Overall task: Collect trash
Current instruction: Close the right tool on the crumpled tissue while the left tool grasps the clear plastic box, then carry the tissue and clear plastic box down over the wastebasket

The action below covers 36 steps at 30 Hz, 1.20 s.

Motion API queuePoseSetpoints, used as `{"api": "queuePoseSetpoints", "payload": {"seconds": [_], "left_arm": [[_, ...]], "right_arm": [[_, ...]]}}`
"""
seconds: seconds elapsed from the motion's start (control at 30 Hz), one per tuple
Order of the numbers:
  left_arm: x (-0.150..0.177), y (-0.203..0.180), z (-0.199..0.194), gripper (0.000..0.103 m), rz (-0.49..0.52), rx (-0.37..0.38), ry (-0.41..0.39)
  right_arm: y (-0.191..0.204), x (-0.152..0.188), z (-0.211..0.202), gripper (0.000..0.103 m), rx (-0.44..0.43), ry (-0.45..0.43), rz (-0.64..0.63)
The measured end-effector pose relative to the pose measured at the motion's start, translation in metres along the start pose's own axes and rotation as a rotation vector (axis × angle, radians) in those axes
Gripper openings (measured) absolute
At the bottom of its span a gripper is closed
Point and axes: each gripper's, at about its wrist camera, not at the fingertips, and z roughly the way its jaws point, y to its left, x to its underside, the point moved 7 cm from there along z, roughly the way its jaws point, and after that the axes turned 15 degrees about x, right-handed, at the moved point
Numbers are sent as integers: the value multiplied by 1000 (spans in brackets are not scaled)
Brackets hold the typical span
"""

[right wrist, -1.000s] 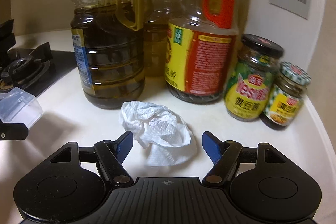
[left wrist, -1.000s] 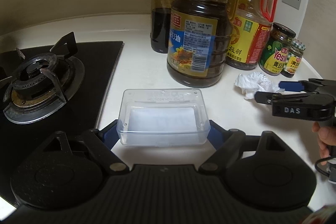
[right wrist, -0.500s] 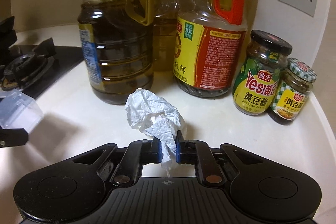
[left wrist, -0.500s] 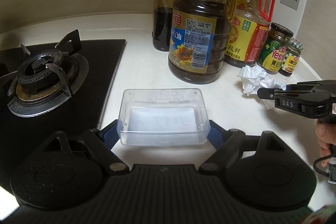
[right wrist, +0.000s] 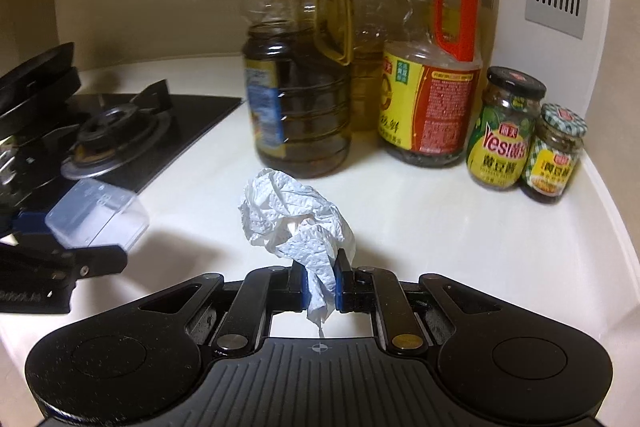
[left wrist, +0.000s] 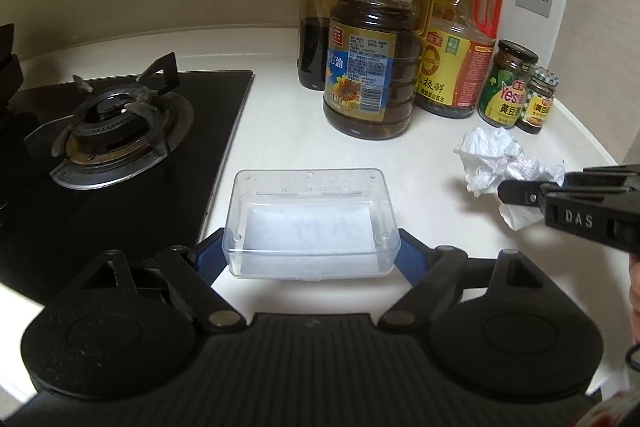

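Over the white counter, your right gripper is clamped on the crumpled tissue; your left gripper grips the clear plastic box w/ jaws wide.

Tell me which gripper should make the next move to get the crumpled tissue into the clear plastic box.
Right. The right gripper is shut on the crumpled white tissue, lifted off the counter. The left gripper holds the clear plastic box open-side up, so it probably only needs to hold steady.
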Motion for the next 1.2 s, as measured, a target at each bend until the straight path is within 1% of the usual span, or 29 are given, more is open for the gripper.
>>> {"api": "queuePoseSetpoints", "payload": {"seconds": [0.33, 0.43, 0.57, 0.73, 0.9, 1.0, 1.2], "left_arm": [[26, -26, -40, 84, 33, -45, 24], [33, -32, -48, 84, 50, -34, 32], [38, -40, -48, 84, 86, 32, 43], [43, -48, -50, 84, 156, 147, 52], [52, -47, -63, 84, 235, 251, 68], [59, -46, -74, 84, 280, 303, 78], [79, -50, -88, 84, 368, 388, 126]], "right_arm": [[-2, 40, -47, 12, -48, 4, 10], [-4, 51, -59, 12, -43, 1, 18], [-9, 65, -74, 12, 14, 14, 46], [-12, 82, -100, 12, 122, 33, 106], [-1, 100, -133, 12, 232, 52, 173], [9, 111, -153, 12, 275, 60, 216], [24, 141, -193, 12, 346, 75, 318]]}}
